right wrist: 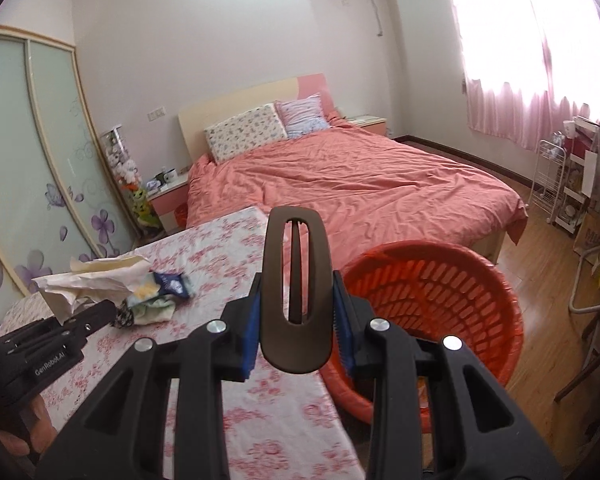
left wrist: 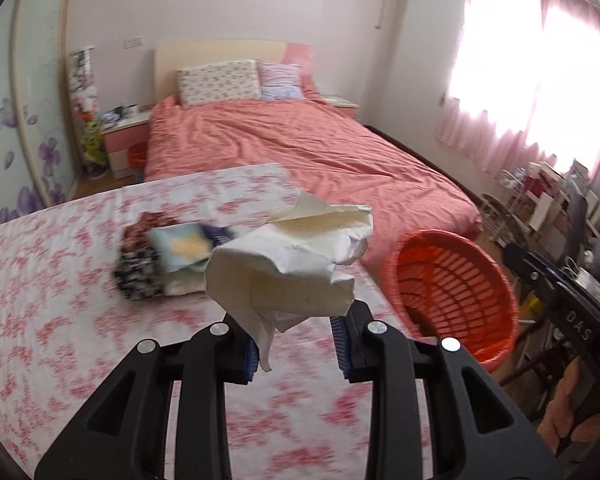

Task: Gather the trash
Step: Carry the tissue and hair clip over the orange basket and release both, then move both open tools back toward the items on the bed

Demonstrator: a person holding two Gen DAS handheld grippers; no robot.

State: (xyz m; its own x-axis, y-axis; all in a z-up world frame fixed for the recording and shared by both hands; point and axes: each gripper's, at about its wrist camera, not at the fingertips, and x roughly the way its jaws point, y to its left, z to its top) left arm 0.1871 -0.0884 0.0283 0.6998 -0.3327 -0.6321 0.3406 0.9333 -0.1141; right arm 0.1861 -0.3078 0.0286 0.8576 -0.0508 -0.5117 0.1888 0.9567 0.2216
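A home bedroom: a made bed (right wrist: 356, 184) with pillows (right wrist: 246, 130), pink curtains (right wrist: 512, 112), and what looks like a sliding wardrobe (right wrist: 40, 152).

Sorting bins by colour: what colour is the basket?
Orange-red basket, clearest in the right wrist view.

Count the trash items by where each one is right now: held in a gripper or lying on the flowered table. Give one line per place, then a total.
Held in a gripper: 2, the crumpled paper in the left gripper and the brown hair clip in the right gripper
Lying on the flowered table: 1 pile of wrappers, individual pieces too blurred to count
Total: 3
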